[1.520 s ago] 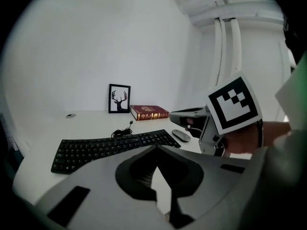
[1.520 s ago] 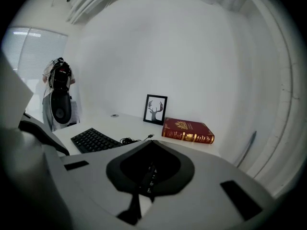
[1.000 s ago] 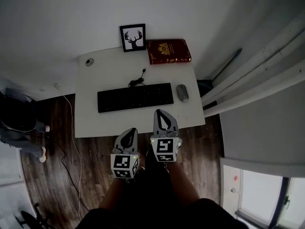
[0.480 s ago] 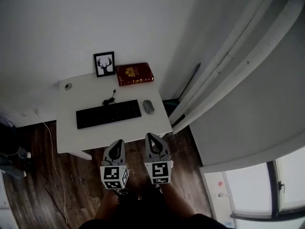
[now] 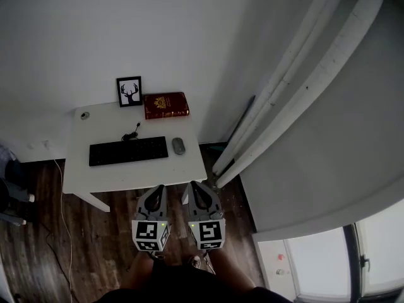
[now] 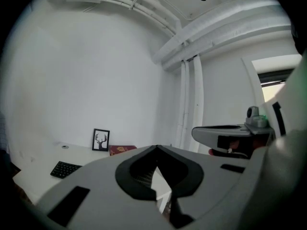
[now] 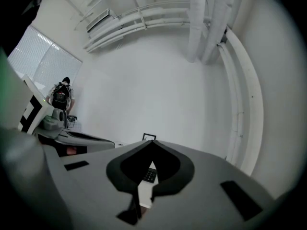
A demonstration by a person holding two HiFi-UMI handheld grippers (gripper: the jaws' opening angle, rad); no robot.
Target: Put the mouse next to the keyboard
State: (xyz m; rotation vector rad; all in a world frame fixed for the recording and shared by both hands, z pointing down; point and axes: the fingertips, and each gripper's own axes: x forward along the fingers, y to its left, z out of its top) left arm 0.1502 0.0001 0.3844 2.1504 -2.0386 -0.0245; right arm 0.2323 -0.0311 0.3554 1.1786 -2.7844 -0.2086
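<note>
fingers of left gripper and right gripper closed, empty; mouse just beside keyboard

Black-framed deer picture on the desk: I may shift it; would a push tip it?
Likely: the black-framed deer picture stands upright by the wall, so a high push could topple it. It looks small, probably light. A low push might slide it on the white desk.

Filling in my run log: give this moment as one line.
mouse: on desk, right of keyboard, apart | left tongs: shut, empty | right tongs: shut, empty | neither touches the desk
</note>
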